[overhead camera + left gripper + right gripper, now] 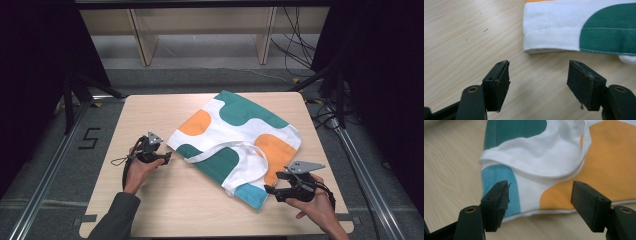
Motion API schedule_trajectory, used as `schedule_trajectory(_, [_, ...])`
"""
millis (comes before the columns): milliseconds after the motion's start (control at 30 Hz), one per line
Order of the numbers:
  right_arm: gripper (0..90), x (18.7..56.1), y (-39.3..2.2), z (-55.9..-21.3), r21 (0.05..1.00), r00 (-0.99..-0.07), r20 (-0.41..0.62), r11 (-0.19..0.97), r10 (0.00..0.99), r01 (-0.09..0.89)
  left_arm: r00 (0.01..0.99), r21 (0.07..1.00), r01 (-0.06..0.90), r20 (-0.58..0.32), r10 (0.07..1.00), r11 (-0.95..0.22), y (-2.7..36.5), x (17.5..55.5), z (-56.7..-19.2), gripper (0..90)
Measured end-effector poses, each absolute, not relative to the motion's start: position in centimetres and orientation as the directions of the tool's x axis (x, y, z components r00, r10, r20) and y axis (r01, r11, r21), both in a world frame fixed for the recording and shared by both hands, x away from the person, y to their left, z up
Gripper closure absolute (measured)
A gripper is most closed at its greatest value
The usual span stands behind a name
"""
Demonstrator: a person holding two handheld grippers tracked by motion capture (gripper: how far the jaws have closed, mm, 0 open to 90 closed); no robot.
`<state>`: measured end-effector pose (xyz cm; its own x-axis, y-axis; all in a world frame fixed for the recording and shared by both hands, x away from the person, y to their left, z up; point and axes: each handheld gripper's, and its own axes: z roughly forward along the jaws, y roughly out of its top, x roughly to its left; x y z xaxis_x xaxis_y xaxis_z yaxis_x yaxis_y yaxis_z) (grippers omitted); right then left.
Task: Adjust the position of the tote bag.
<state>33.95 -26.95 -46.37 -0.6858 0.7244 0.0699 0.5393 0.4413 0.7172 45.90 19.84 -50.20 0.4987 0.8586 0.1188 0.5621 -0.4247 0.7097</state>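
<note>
On the left of the high view we hold the left hand-held gripper (166,158) low over the bare wood of the table (150,112), its tip aimed to the right at the near-left corner of the tote bag (235,137). In the left gripper view its 2 black jaws stand wide apart with nothing between them, only wood grain below; the bag's hemmed white edge (549,32) lies just beyond the tips, apart from both pads, with a dark green patch (609,30) to the right of it.

The tote bag lies flat and askew across the middle of the table, white cloth printed with dark green, orange and light blue shapes. Its white handle (225,150) loops over the near half, running across a green patch towards the orange one.

On the right, we hold the right hand-held gripper (270,189) at the near-right corner of the bag, pointing left at the light blue patch (250,195) there. In the right gripper view its jaws are also spread wide, gripping nothing: the left jaw hangs over the light blue patch (499,177) by the bag's bottom hem, the right jaw over the orange patch (604,162), and we cannot tell whether either pad touches the cloth. Between and beyond them a white strap (531,167) curls across the bag.
</note>
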Motion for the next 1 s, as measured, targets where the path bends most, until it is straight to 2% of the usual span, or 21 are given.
schedule_trajectory(100, [31.4,33.7,-27.2,-46.3,0.722,-0.677,0.059,0.437,0.733,0.536,0.496,0.709,0.56,0.127,0.859,-0.429,19.7,46.4,-50.3,32.8])
schedule_trajectory(133, [31.4,33.5,-27.0,-46.3,0.728,-0.672,0.098,0.408,0.734,0.551,0.496,0.705,0.559,0.138,0.857,-0.437,19.5,46.9,-50.5,33.3])
schedule_trajectory(233, [31.4,33.4,-27.2,-46.3,0.719,-0.66,0.088,0.411,0.746,0.56,0.485,0.705,0.567,0.133,0.864,-0.427,19.3,47.4,-50.7,33.6])
schedule_trajectory(300, [31.4,33.2,-27.2,-46.2,0.726,-0.666,0.119,0.394,0.736,0.564,0.488,0.701,0.565,0.142,0.861,-0.435,19.0,48.0,-50.9,35.2])
schedule_trajectory(367, [31.4,33.5,-27.6,-46.3,0.73,-0.675,0.057,0.43,0.735,0.531,0.485,0.713,0.562,0.126,0.865,-0.419,18.9,48.3,-51.1,36.7])
schedule_trajectory(433, [31.5,33.5,-27.7,-46.3,0.732,-0.674,0.061,0.426,0.737,0.532,0.484,0.718,0.564,0.112,0.868,-0.407,18.8,48.4,-51.2,37.4])
schedule_trajectory(467, [31.5,33.5,-27.6,-46.3,0.738,-0.69,0.08,0.423,0.72,0.526,0.489,0.728,0.557,0.101,0.866,-0.399,18.7,48.5,-51.3,39.4])
schedule_trajectory(500, [31.5,33.3,-27.6,-46.3,0.729,-0.683,0.082,0.424,0.726,0.538,0.499,0.732,0.554,0.09,0.862,-0.397,18.7,48.5,-51.4,44.1])
schedule_trajectory(533, [31.5,33.0,-27.4,-46.2,0.724,-0.664,0.09,0.409,0.742,0.555,0.504,0.734,0.549,0.09,0.859,-0.399,18.7,48.6,-51.4,44.9])
schedule_trajectory(600, [31.4,32.7,-27.3,-46.1,0.725,-0.667,0.101,0.404,0.738,0.557,0.514,0.731,0.536,0.115,0.85,-0.423,18.5,49.0,-51.4,45.7])
schedule_trajectory(667, [30.0,32.7,-27.0,-46.3,0.746,-0.696,0.084,0.418,0.713,0.519,0.527,0.727,0.522,0.137,0.839,-0.446,18.1,49.4,-51.3,50.4])
schedule_trajectory(700, [28.9,32.2,-26.7,-46.1,0.724,-0.677,0.1,0.414,0.729,0.553,0.527,0.723,0.52,0.147,0.837,-0.454,18.0,49.5,-51.3,54.7])
schedule_trajectory(733, [28.2,32.1,-26.5,-46.3,0.729,-0.691,0.056,0.443,0.721,0.521,0.502,0.725,0.522,0.165,0.849,-0.449,18.0,49.6,-51.1,63.7])
schedule_trajectory(800, [27.4,31.5,-25.8,-46.4,0.732,-0.713,0.067,0.451,0.698,0.511,0.491,0.729,0.526,0.161,0.856,-0.439,18.1,49.6,-51.1,73.8])
schedule_trajectory(833, [27.4,31.5,-25.8,-46.4,0.732,-0.713,0.067,0.451,0.698,0.511,0.487,0.729,0.525,0.166,0.858,-0.439,18.1,49.5,-51.0,73.8])
schedule_trajectory(900, [26.3,31.2,-24.8,-46.9,0.727,-0.736,0.042,0.485,0.675,0.486,0.481,0.726,0.511,0.202,0.853,-0.46,18.0,49.3,-50.9,81.7])
schedule_trajectory(1000, [26.2,31.0,-24.3,-47.1,0.715,-0.741,0.035,0.502,0.671,0.488,0.485,0.725,0.499,0.221,0.846,-0.475,17.9,49.2,-50.8,82.0])
